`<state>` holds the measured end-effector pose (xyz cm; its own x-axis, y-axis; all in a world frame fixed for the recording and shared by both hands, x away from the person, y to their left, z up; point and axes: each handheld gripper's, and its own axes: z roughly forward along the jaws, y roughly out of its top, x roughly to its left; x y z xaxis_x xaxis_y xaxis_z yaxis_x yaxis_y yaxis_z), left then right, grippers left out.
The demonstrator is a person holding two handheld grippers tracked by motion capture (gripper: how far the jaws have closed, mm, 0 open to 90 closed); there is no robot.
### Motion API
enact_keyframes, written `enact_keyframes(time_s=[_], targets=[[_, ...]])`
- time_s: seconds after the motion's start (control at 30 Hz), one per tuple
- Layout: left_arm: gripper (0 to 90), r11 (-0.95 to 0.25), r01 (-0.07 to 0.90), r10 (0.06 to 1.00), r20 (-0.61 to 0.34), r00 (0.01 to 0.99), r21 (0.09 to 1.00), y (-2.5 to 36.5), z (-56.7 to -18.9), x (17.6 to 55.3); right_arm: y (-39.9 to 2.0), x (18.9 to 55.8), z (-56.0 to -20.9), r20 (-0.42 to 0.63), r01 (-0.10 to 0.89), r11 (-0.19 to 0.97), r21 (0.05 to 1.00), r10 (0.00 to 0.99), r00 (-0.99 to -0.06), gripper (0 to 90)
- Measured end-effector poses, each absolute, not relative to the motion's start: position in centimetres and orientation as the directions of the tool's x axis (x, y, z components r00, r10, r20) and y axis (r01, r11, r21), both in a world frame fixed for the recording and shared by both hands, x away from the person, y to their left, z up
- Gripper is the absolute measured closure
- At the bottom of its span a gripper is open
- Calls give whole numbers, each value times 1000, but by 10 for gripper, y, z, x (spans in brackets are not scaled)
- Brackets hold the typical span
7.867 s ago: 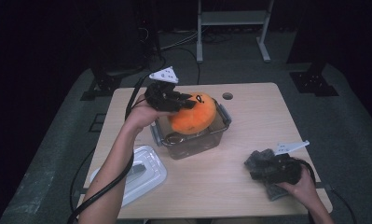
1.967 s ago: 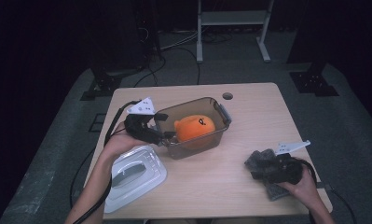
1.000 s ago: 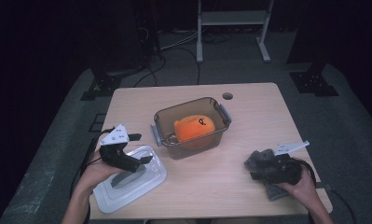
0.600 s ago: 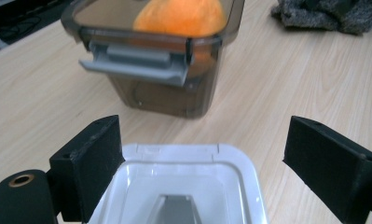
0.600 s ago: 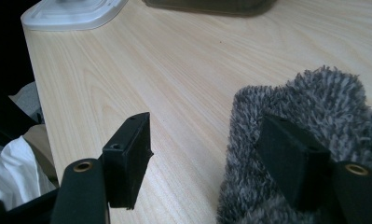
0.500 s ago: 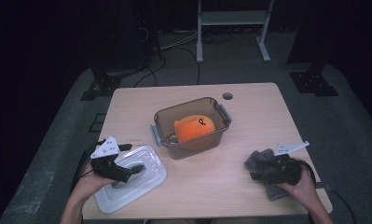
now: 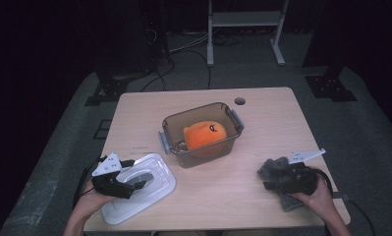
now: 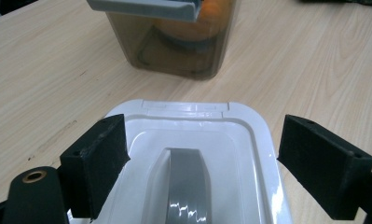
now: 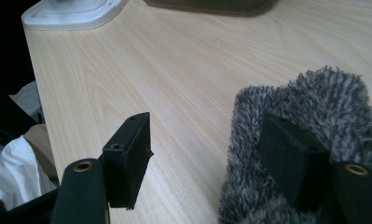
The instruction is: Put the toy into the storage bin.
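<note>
Right gripper (image 9: 207, 154) jaws stood apart, rising from bottom edge. Left jaw hung over bare wooden table (image 9: 174, 70); right jaw rested on grey shaggy cloth (image 9: 309, 107), nothing clamped between them. Cloth lay on table at lower right. White lid (image 9: 72, 11) sat at table's far corner, top left. Base of dark container (image 9: 211, 5) showed along top edge. White fabric (image 9: 6, 172) showed beyond table edge, lower left.
</note>
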<state>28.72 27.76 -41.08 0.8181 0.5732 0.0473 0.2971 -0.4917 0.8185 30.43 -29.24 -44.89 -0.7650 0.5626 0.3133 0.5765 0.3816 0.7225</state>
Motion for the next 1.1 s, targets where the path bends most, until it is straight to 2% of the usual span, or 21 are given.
enact_keyframes(time_s=[0.4,0.47,0.67,0.7,0.83,1.1], targets=[[155,-477,319,591,30,806,819,285,-428,285,-292,304,-449,318,580,383,719,560,-765,335],[205,-480,318,588,31,808,818,287,-431,284,-292,304,-449,318,580,383,719,560,-765,334],[262,-488,328,594,31,804,809,292,-439,284,-291,304,-450,317,578,388,718,557,-768,335],[310,-492,319,588,39,808,810,293,-441,284,-291,304,-450,316,578,389,718,557,-768,334],[376,-496,320,590,43,807,807,295,-446,284,-291,304,-450,317,577,389,718,556,-768,335],[458,-513,338,591,39,805,789,297,-453,285,-290,304,-450,318,578,391,716,555,-769,335]])
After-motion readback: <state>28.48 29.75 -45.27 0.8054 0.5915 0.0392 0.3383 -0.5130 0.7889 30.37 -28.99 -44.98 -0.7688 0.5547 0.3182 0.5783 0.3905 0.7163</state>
